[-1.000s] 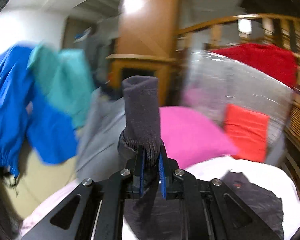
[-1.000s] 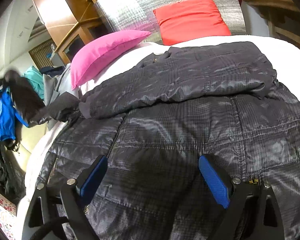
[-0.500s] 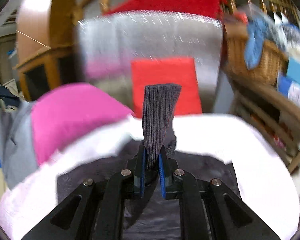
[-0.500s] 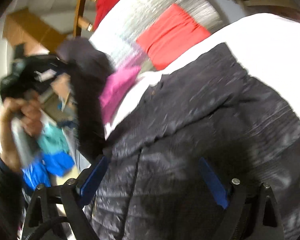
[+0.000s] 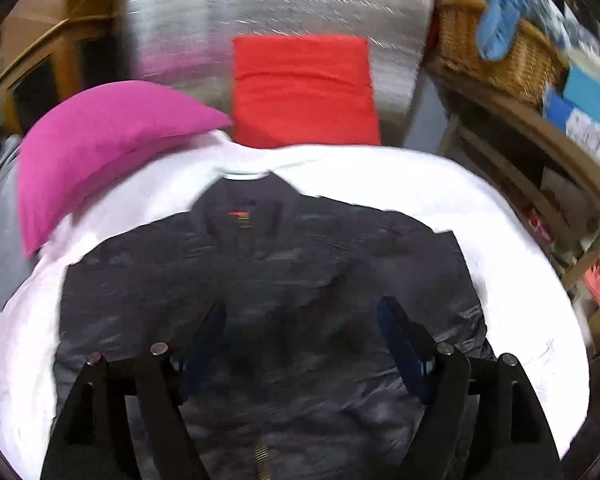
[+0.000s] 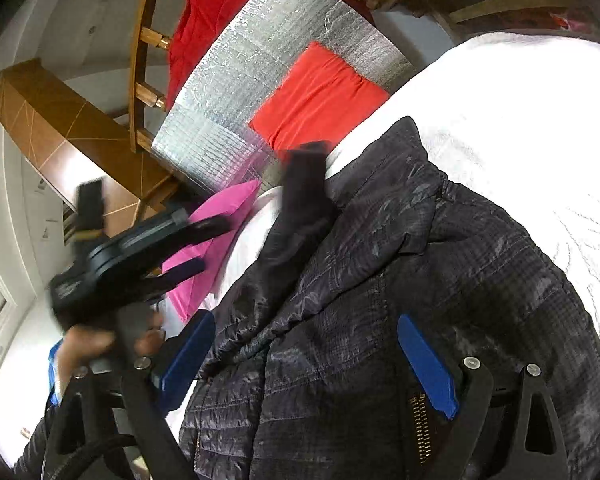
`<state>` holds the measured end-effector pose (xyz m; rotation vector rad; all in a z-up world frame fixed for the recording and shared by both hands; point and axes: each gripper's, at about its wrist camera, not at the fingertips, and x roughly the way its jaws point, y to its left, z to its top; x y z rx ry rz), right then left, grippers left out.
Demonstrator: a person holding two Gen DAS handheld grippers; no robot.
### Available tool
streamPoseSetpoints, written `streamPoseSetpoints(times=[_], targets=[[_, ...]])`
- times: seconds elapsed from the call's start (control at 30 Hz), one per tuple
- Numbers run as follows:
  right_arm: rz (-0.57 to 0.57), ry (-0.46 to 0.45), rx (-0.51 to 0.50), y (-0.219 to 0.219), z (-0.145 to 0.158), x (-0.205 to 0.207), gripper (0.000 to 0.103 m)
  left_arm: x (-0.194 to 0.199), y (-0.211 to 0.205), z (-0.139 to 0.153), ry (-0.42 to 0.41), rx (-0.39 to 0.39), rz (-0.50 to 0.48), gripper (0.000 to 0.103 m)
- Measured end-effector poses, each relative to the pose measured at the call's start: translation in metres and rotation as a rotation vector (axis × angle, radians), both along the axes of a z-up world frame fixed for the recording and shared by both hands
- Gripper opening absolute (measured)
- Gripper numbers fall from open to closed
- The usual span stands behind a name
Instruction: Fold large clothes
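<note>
Dark quilted jacket (image 6: 380,280) on a white bed (image 6: 520,120)

Right gripper (image 6: 308,360) hovers over it, jaws wide. At left, the left gripper (image 6: 204,244) is opening; a sleeve (image 6: 300,200) is blurred just beyond.

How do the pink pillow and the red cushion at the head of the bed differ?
The pink pillow lies flat on the white bed cover, tapering to a point; the red cushion stands upright against the silver foil panel and looks square. The pillow sits left of the cushion. Both are plain, single-colour and clear of the dark jacket.
</note>
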<state>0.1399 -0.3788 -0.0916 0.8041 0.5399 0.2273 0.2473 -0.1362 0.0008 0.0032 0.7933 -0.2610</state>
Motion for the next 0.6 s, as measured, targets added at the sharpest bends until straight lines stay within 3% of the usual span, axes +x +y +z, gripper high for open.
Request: streamPoseSetpoints(times=[0.17,0.27,0.47,0.6], targets=[[0.011,0.022,-0.017,0.004,-0.005,0.001,0.094,-0.025,0.104,-0.017,-0.033,-0.09,0.196,0.08],[0.053,0.054,0.051,0.004,-0.003,0.007,0.094,-0.039,0.156,-0.038,-0.016,-0.132,0.296,0.08],[0.111,0.063,0.094,0.011,0.029,0.061,0.095,-0.055,0.213,-0.074,0.033,-0.269,0.403,0.08],[0.021,0.222,0.109,0.004,0.009,0.105,0.095,-0.047,0.238,-0.081,0.057,-0.341,0.426,0.081]])
